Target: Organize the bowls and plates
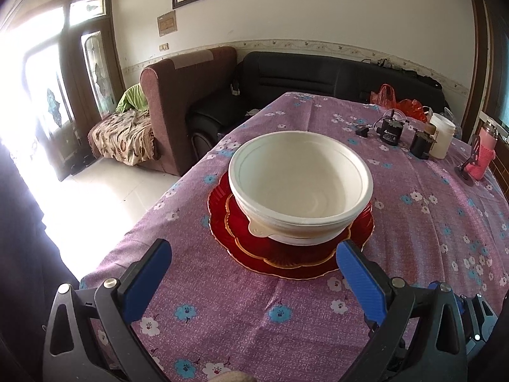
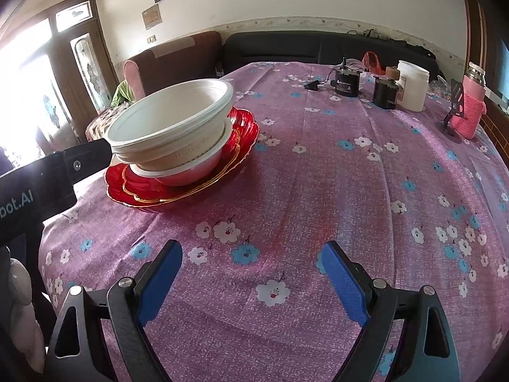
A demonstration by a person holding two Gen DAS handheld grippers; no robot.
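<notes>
**Red plates, wobbly white bowls**

Red glass plates with wavy gold edges [image 1: 288, 262] sat in a pile on the purple flowered tablecloth [image 1: 254, 324], close to the table's left edge. On the plates stood a stack of white round bowls [image 1: 300, 191]. The top bowl was wider than the ones under it, and from the right wrist view it looked tilted, leaning a bit toward the near left side.

The left gripper [image 1: 253, 261] hung just in front of the stack. Its blue fingers [image 1: 361, 281] stood wide apart and held nothing. The near rim of the plates lay between the fingertips, but I could not tell if they touched it. The right gripper [image 2: 251, 261] was over bare cloth, well apart from the stack on its right side. Its fingers were wide too, and empty.

What could go wrong? The top bowl looked light and not seated flat. A bump from a finger could slide it off or tip the whole stack. The pile was near the table edge, so a push to the left could send glass plates to the floor, and glass breaks. A pinch on only one bowl rim could also bend it or lift it crooked.

At the far right stood a white plastic jar [image 2: 413, 85], two small black boxes [image 2: 346, 83] and a pink bottle [image 2: 473, 108]. They were well away, so a wide swing would be the only way to hit them.
</notes>
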